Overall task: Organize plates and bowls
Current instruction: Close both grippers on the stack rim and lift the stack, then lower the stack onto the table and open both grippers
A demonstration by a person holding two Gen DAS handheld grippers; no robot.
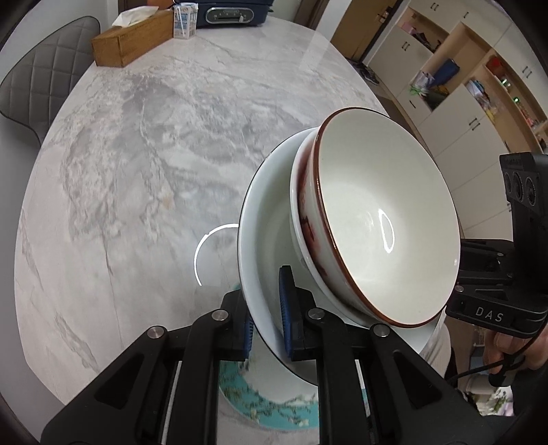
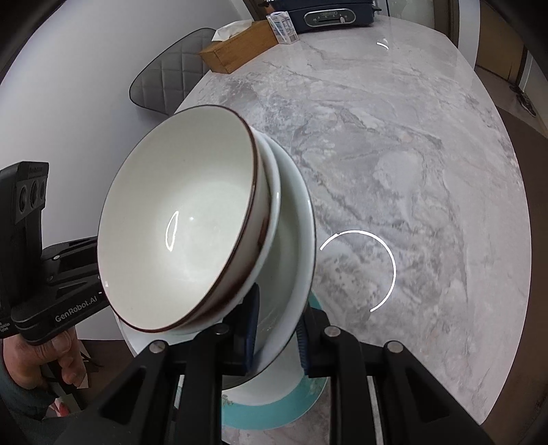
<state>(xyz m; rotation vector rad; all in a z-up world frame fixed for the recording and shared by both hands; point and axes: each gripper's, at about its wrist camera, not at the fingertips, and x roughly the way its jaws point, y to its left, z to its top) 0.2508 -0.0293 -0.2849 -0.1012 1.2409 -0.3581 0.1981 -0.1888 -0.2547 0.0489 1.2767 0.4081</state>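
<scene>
left wrist view: my left claw [image 1: 267, 311] pinches the white plate [image 1: 263, 219] rim at 6 o'clock, my right claw [image 2: 275, 328] clamps its opposite edge, keeping the stacked bowls [image 1: 387, 219] level above the teal plate [image 1: 274, 407].

A grey-veined white marble table [image 1: 144, 164] carries a wooden tissue box [image 1: 132, 39], a small white drink carton [image 1: 185, 18] and a dark blue appliance [image 1: 229, 13] along its far edge; a teal floral-rimmed plate [image 2: 274, 410] lies at its near edge.
</scene>
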